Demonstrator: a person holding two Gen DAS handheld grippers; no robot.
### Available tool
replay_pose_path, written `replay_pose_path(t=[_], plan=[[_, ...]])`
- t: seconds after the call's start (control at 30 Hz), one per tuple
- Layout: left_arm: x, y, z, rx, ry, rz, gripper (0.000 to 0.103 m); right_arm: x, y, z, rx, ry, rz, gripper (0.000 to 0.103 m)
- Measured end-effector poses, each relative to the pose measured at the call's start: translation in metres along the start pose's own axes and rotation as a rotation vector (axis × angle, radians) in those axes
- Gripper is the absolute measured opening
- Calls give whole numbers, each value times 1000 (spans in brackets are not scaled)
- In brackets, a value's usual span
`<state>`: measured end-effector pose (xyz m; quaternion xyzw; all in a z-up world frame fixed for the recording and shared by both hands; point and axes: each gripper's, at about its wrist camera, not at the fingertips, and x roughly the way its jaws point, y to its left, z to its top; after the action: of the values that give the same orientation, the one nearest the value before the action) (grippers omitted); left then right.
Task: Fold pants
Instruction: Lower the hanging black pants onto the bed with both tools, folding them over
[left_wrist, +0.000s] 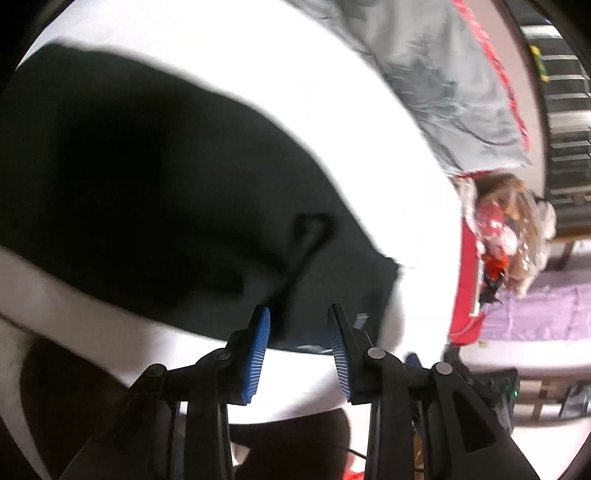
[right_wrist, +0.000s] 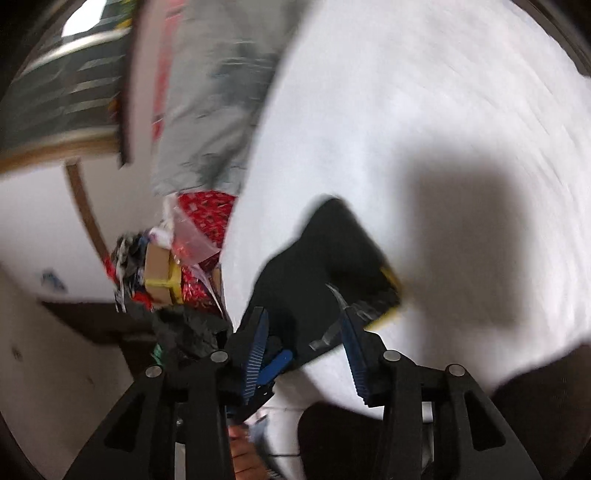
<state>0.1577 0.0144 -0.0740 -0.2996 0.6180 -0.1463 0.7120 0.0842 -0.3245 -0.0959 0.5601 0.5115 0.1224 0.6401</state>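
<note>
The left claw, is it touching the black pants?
Cannot tell. In the left wrist view the left claw stands open with the black pants showing between and beyond its tips, but blur hides any contact or gap.

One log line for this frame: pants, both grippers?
pants: dark, on white surface | left gripper: open, at pants edge | right gripper: open, over pants | fold: unclear

L gripper (left_wrist: 299, 325): jaws apart, blue ribbed pads (left_wrist: 256, 354) facing each other w/ a clear gap, nothing pinched between them, pointing fwd and down. R gripper (right_wrist: 301, 321): jaws also apart, pads (right_wrist: 255, 350) spread wide, tilted down. Black linkage arms of both frame the bottom of each wrist view. Both views blurred.
</note>
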Motion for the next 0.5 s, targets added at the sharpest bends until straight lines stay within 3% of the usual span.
replay_pose_path(t=[0.17, 0.3, 0.33, 0.4, 0.5], plan=[[11, -34, 13, 101, -36, 22, 34, 34, 20, 11, -119, -6, -49, 44], [50, -30, 22, 101, -1, 138, 33, 56, 9, 19, -138, -22, -140, 43], [55, -25, 23, 99, -2, 147, 31, 59, 0, 20, -125, -15, -153, 39], [53, -24, 23, 95, -8, 127, 32, 63, -13, 22, -96, -9, -153, 33], [46, -25, 26, 101, 10, 111, 32, 59, -15, 23, -104, -3, -149, 35]])
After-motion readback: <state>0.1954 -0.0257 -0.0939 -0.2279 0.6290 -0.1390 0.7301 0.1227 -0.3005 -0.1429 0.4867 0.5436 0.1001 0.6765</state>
